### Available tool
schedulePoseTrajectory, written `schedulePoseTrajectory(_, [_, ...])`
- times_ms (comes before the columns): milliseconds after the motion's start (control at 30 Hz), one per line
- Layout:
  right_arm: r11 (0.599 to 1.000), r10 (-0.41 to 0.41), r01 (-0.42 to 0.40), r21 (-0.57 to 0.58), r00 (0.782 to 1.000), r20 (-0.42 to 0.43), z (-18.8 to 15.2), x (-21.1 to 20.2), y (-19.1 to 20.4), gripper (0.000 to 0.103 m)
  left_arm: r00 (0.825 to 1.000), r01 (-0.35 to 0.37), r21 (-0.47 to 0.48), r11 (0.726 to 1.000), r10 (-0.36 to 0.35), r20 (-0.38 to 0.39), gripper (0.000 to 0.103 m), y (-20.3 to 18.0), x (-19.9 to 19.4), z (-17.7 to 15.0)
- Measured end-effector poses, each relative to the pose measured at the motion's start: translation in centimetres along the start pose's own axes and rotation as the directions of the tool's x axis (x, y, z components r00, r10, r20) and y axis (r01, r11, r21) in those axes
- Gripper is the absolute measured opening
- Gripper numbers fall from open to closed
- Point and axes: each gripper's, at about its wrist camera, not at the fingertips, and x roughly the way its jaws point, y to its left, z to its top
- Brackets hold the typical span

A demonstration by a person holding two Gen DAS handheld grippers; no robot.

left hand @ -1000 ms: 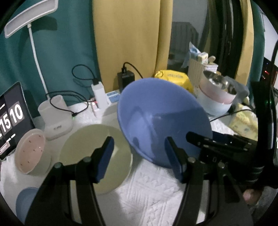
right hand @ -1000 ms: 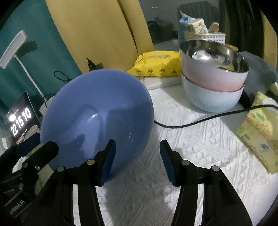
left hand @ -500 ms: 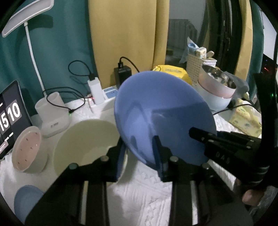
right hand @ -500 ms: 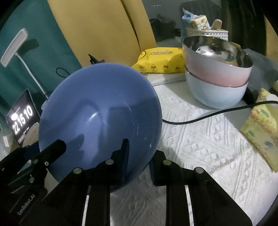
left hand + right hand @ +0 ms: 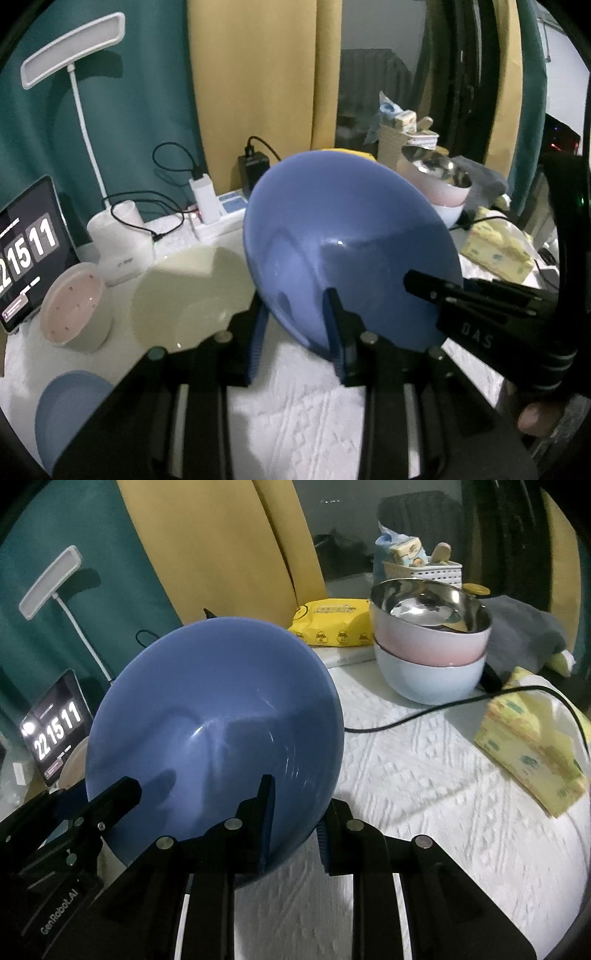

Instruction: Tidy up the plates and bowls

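A large blue bowl (image 5: 351, 240) is held tilted above the white cloth, its hollow facing the cameras. My left gripper (image 5: 295, 332) is shut on its lower rim. My right gripper (image 5: 295, 819) is shut on the rim of the same blue bowl (image 5: 221, 716) from the other side. A pale green plate (image 5: 188, 295) lies on the cloth to the left of it. A pink-lidded small bowl (image 5: 74, 306) and a small blue dish (image 5: 70, 410) sit further left. Stacked pink and white bowls (image 5: 432, 653) with a steel bowl on top stand at the back right.
A tablet clock (image 5: 26, 251), a white lamp (image 5: 70, 48) with its base, a power strip (image 5: 218, 218) and cables line the back left. A yellow wipes pack (image 5: 332, 620), a tissue pack (image 5: 532, 746) and a black cable (image 5: 424, 716) lie on the right.
Both grippers went from open beside the blue bowl's rim to shut on it. The bowl has risen and tilted more upright.
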Motion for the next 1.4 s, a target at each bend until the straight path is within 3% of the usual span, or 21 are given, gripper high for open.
schedulePoseTrajectory(767, [1.0,0.0,0.0,-0.002,1.0,0.028,-6.1,-8.5,2.2,0.022,0.999,0.047,-0.016,0.999,-0.046,0.019,0.031,-1.4,-8.4,-6.0])
schedulePoseTrajectory(1400, [1.0,-0.003,0.004,0.012,0.999,-0.046,-11.1,-10.2,4.0,0.023,0.993,0.103,-0.1,0.99,-0.108,-0.038,0.031,0.5,-10.8,-11.3])
